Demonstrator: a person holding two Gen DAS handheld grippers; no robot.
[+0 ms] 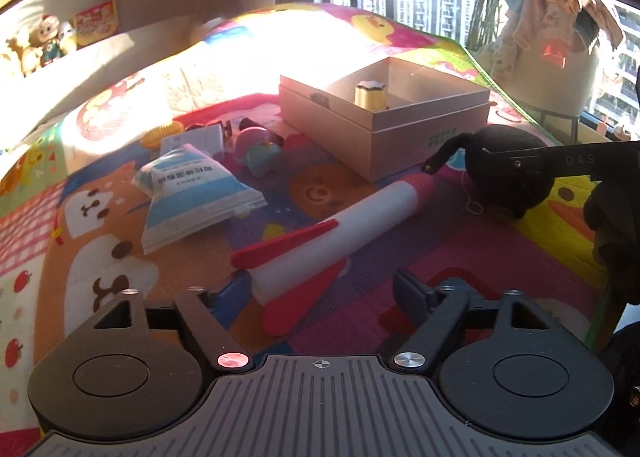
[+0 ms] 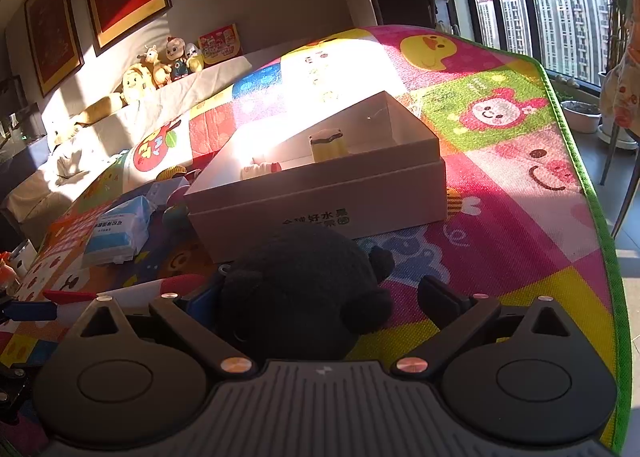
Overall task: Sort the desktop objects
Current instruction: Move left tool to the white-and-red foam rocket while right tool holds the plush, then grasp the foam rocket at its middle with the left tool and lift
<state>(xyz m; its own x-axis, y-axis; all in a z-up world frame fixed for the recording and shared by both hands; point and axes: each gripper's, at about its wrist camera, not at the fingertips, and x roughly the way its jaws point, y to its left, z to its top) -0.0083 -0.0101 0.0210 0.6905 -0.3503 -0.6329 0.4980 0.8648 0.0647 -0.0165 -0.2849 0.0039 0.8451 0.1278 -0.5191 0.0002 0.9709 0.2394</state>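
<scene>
A white foam rocket point(image 1: 328, 233) with red fins and nose lies on the colourful mat, its tail between the open fingers of my left gripper point(image 1: 320, 293). A black plush toy point(image 2: 304, 289) sits between the open fingers of my right gripper point(image 2: 320, 301); it also shows in the left wrist view point(image 1: 508, 177). An open beige box point(image 1: 384, 125) stands beyond, holding a yellow cylinder point(image 1: 370, 95) and, in the right wrist view, a small white bottle point(image 2: 260, 169). The rocket's tip shows left of the plush point(image 2: 132, 293).
A blue-white tissue pack point(image 1: 188, 193), a pastel toy point(image 1: 260, 153), a yellow ring point(image 1: 160, 133) and small boxes lie left of the box. The mat's green edge point(image 2: 592, 197) drops off at the right. Stuffed toys point(image 2: 160, 65) line the back ledge.
</scene>
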